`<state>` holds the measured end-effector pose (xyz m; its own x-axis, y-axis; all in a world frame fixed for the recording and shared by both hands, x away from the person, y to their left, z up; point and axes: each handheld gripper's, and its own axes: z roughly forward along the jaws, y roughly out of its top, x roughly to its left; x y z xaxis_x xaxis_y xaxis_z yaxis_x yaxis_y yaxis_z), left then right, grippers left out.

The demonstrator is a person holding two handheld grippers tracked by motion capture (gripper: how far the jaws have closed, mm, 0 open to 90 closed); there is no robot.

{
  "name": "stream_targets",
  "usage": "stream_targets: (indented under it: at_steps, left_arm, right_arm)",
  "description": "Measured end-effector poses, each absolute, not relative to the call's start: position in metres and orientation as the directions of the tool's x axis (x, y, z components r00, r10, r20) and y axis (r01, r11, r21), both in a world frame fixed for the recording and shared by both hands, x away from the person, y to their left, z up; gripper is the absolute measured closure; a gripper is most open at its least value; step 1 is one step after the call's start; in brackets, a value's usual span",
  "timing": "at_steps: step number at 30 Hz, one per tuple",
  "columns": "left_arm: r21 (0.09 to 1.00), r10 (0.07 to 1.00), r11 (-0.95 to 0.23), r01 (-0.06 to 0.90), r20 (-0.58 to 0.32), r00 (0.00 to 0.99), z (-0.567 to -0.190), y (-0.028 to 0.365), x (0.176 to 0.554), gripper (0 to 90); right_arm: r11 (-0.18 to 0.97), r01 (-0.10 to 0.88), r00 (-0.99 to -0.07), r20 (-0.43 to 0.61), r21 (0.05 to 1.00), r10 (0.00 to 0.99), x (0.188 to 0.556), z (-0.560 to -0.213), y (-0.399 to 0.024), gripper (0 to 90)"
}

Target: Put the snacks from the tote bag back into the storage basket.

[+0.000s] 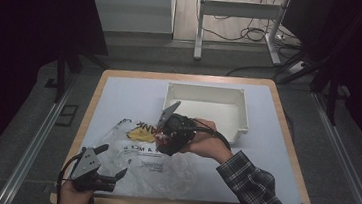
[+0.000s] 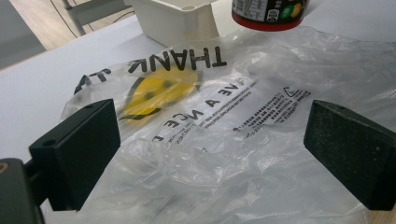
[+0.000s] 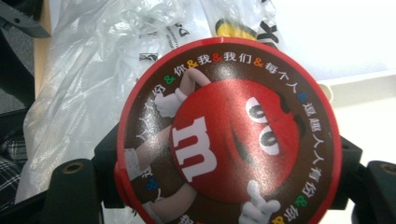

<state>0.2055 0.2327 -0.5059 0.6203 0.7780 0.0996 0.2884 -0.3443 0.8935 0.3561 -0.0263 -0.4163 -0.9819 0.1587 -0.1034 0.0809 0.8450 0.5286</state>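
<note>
So the right hand-held gripper is clamped on a round candy tub with a red lid and a cartoon candy face on it, held up off the worktop just above the clear plastic bag. The bag lies crumpled flat, "THANK" print and a yellow smiley showing. The left hand-held gripper sits at the bag's near left corner, jaws wide apart with nothing in them. A white tray stands right behind.
</note>
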Motion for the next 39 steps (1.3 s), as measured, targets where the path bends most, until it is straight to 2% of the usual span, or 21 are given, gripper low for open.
stream_targets:
  at_steps: [39]
  left_arm:
    - [0.892, 0.775, -0.349, 0.288, 0.101, 0.624, -0.506, 0.232, 0.205, 3.7]
  right_arm:
    - [0.818, 0.142, -0.960, -0.126, 0.557, 0.252, 0.396, -0.402, -0.051, 25.8]
